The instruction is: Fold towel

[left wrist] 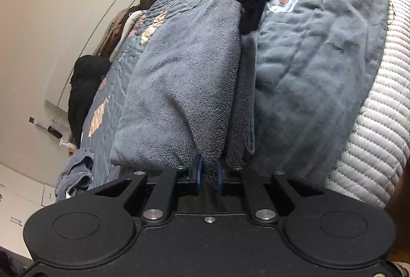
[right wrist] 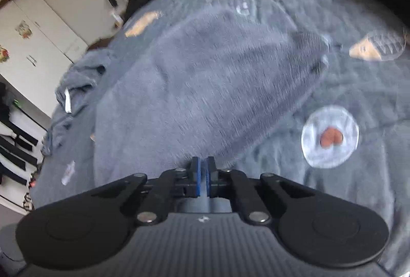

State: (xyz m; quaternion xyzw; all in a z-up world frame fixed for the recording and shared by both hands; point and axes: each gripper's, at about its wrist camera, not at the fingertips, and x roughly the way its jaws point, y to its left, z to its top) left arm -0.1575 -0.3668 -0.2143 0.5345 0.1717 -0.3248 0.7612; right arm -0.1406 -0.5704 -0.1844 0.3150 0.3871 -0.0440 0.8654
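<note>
On the bed, over a quilted blue-grey bedspread point(left wrist: 120, 87) with tan patches, lies one thick grey terry towel point(left wrist: 179, 87), fluffy and looped, bunched in soft folds. Its near edge rises into the left gripper point(left wrist: 208, 175), whose blue-padded jaws stand narrowly apart and pinch a fold of the pile. The right gripper point(right wrist: 203, 175) has its jaws almost together, a thin strip of the towel point(right wrist: 205, 87) caught between them at its near edge. A smoother fleece blanket point(left wrist: 320, 67) with a white round patch lies just beside the towel, and a second, crumpled grey cloth point(left wrist: 77, 174) sits toward the bed's far edge.
</note>
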